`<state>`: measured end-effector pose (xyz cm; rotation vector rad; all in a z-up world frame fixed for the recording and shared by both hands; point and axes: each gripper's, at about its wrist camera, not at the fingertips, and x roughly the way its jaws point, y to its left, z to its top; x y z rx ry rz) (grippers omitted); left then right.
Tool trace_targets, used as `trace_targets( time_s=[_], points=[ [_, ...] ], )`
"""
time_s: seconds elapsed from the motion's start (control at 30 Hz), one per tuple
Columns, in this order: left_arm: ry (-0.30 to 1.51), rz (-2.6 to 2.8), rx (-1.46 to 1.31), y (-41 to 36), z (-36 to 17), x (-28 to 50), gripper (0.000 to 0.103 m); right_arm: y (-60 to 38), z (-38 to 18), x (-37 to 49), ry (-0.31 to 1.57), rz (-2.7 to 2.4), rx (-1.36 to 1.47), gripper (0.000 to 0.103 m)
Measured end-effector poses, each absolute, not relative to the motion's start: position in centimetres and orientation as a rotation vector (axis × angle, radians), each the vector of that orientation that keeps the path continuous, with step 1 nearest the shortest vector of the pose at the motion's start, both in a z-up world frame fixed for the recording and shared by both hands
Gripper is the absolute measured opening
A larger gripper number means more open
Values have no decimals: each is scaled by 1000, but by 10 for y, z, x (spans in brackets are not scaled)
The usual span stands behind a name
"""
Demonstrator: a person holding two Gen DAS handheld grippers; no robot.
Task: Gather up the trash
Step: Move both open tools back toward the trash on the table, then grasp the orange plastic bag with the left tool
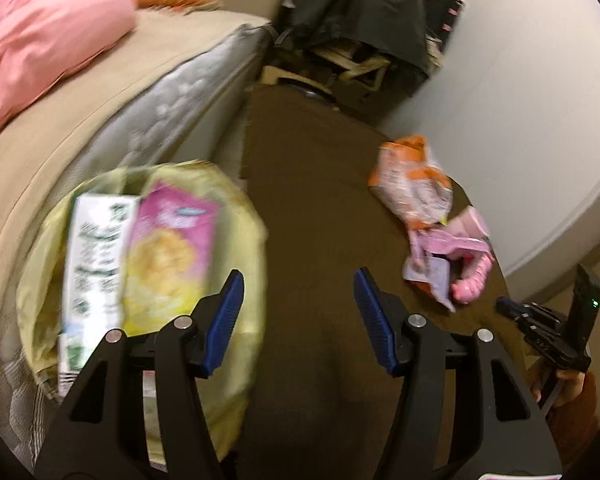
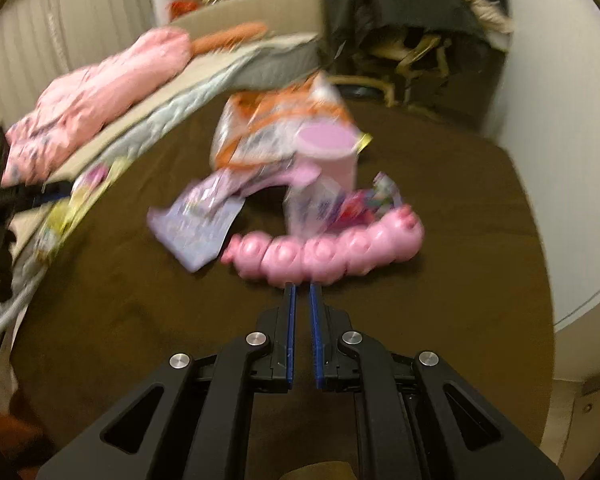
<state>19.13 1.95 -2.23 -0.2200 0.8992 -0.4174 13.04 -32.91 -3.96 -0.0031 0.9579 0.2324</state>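
My left gripper [image 1: 300,274] hangs open over the brown carpet with nothing between its blue pads. Just to its left stands a bin lined with a yellow bag [image 1: 236,240], holding a white-and-green carton [image 1: 96,260] and a pink-and-yellow box [image 1: 172,252]. My right gripper [image 2: 302,288] is shut and empty, its tips just short of a pink lumpy plastic piece [image 2: 328,256]. Behind that lie a purple wrapper [image 2: 196,232], a pink cup [image 2: 328,152], an orange-and-white bag [image 2: 260,120] and a colourful wrapper [image 2: 376,200]. The left wrist view shows the same pile [image 1: 412,184] to the right.
A bed with a beige sheet [image 1: 80,120] and a pink garment [image 1: 40,40] runs along the left. A white curved wall [image 1: 520,100] bounds the right. A chair draped in dark clothes [image 1: 360,20] stands at the back. Brown carpet [image 1: 312,200] lies between bin and pile.
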Motion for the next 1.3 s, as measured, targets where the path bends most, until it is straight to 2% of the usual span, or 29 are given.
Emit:
trace_targets(
  time_s=[0.23,0.37,0.63,0.67,0.7,0.8,0.97,1.1,1.3],
  points=[
    [900,-556,-178,-55,-12,217,54,-357,-46,126,1068,243,-43,9],
    [873,-561,-180,-100,-9,264,54,-368,-37,131,1005,240,2,9],
    [953,-372,-214,-143,-40,350,54,-375,-14,154,874,213,-14,9],
    [987,-383,-218,-145,-45,352,41,-377,-11,160,864,219,-5,9],
    [1018,-401,-215,-146,-48,352,30,-379,-8,165,853,220,2,9],
    [1026,-437,-202,-139,-45,337,20,-384,1,183,814,214,-9,9],
    [1003,-391,-224,-94,-20,299,20,-379,6,226,783,288,-110,9],
    [1024,-351,-182,-70,-16,276,20,-373,-3,276,842,396,-179,9],
    [1061,-317,-242,-44,-36,265,20,-398,-10,305,917,341,-44,9]
  ],
)
